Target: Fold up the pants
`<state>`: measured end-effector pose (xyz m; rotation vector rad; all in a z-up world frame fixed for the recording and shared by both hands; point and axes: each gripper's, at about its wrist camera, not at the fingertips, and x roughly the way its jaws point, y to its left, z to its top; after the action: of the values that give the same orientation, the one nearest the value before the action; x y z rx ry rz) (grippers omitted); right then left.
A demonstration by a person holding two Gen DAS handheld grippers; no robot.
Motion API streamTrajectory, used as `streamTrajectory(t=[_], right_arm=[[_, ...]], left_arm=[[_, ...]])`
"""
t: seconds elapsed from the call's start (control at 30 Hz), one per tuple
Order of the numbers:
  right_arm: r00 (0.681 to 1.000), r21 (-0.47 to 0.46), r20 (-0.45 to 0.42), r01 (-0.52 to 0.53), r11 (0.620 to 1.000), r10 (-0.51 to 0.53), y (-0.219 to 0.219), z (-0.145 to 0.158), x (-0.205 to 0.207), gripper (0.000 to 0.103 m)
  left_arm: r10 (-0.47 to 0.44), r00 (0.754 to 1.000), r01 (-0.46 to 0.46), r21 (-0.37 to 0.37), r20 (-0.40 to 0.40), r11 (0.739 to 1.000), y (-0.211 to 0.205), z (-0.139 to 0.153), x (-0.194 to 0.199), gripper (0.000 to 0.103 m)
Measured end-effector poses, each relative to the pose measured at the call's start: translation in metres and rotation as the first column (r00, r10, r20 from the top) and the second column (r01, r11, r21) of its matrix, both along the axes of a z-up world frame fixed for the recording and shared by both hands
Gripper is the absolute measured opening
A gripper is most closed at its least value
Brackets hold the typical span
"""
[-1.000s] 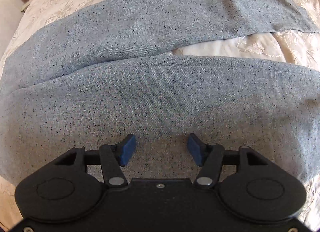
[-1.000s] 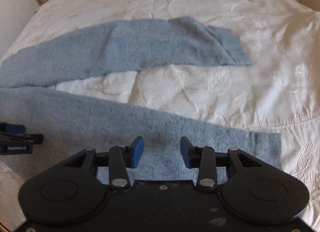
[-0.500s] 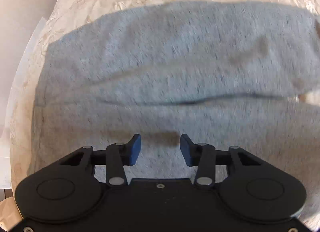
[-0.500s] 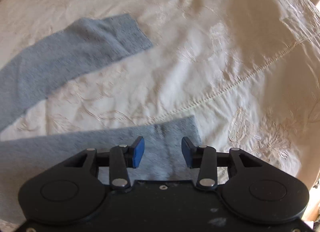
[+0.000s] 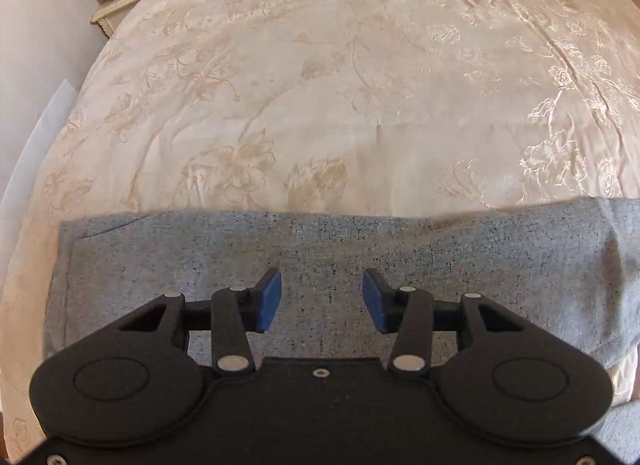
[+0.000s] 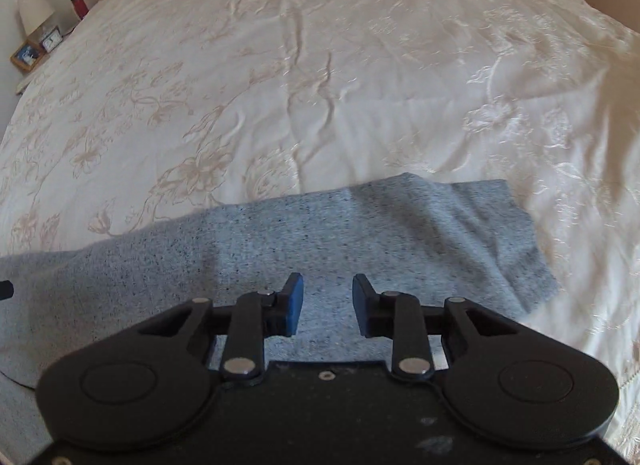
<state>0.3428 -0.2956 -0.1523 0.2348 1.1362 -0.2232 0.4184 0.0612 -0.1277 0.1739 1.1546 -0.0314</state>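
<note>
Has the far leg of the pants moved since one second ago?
Yes. The pants now show as one grey band on the bedspread; the far leg came toward the camera, closing the cream gap.

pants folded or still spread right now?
Folded once lengthwise, it seems: the pants form a single grey band on the bedspread, no split between legs visible.

A: What did the left gripper (image 5: pixel 321 301) look like?
B: Matte black, two rounded housings with embossed circles, silver pivot screws on the linkage arms, blue pads (image 5: pixel 269 300) on the fingers.
A: And the right gripper (image 6: pixel 327 304)?
B: The same build, with blue pads (image 6: pixel 293 304), though its black base plate carried pale scuffs and specks.
</note>
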Motion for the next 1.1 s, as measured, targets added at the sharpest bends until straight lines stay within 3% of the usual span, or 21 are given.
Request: streamTrajectory(t=[0.13,0.23,0.3,0.37,0.43,0.5,0.6,0.7,0.87,0.93,1.0,1.03,1.1], right_arm=[[0.998,0.02,-0.056,0.039,0.999,-0.038,-0.004,-0.039,0.02,0.028],[0.974,-0.047,-0.129,0.181,0.982,-0.185,-0.039,-0.066,0.016,0.024],[0.929,-0.12,-0.15,0.322,0.939,-0.338,-0.07,-0.07,0.005,0.024],[0.881,-0.12,-0.159,0.431,0.894,-0.446,-0.093,-0.065,-0.002,0.026],[0.852,-0.057,-0.13,0.504,0.862,-0.507,-0.108,-0.049,-0.004,0.033],[0.84,0.043,-0.038,0.542,0.839,-0.541,-0.113,-0.029,0.001,0.06],[0.788,0.16,0.087,0.592,0.79,-0.609,-0.11,-0.006,0.019,0.078],[0.792,0.155,0.029,0.6,0.785,-0.61,-0.11,-0.011,0.061,0.079],[0.808,-0.057,-0.079,0.581,0.812,-0.583,-0.092,-0.042,0.104,0.077],[0.796,-0.097,-0.138,0.581,0.808,-0.589,-0.088,-0.052,0.105,0.062],[0.767,-0.108,-0.219,0.595,0.796,-0.603,-0.087,-0.06,0.098,0.023],[0.766,-0.074,-0.243,0.597,0.799,-0.595,-0.087,-0.061,0.092,0.011],[0.768,-0.006,-0.245,0.609,0.793,-0.592,-0.085,-0.053,0.075,0.005]], left_arm=[[0.005,0.998,-0.002,0.062,-0.059,0.998,0.006,-0.038,0.013,0.054],[0.026,0.996,-0.017,0.102,-0.09,0.995,0.023,-0.062,0.017,0.057],[0.054,0.995,-0.047,0.092,-0.081,0.995,0.035,-0.067,0.018,0.075],[0.1,0.991,-0.094,0.07,-0.089,0.993,0.047,-0.071,0.02,0.082],[0.118,0.989,-0.114,0.041,-0.093,0.993,0.051,-0.072,0.022,0.082],[0.122,0.989,-0.118,0.045,-0.086,0.992,0.049,-0.072,0.022,0.082],[0.112,0.992,-0.107,0.076,-0.063,0.991,0.042,-0.071,0.016,0.082],[0.104,0.993,-0.1,0.086,-0.048,0.991,0.038,-0.069,0.011,0.082],[0.105,0.992,-0.101,0.058,-0.064,0.993,0.045,-0.067,0.014,0.082],[0.097,0.993,-0.093,0.052,-0.067,0.994,0.046,-0.066,0.015,0.082],[0.08,0.994,-0.077,0.045,-0.071,0.996,0.05,-0.067,0.019,0.08],[0.072,0.994,-0.069,0.04,-0.076,0.997,0.051,-0.066,0.02,0.079],[0.058,0.994,-0.057,0.015,-0.092,0.998,0.055,-0.06,0.022,0.069]])
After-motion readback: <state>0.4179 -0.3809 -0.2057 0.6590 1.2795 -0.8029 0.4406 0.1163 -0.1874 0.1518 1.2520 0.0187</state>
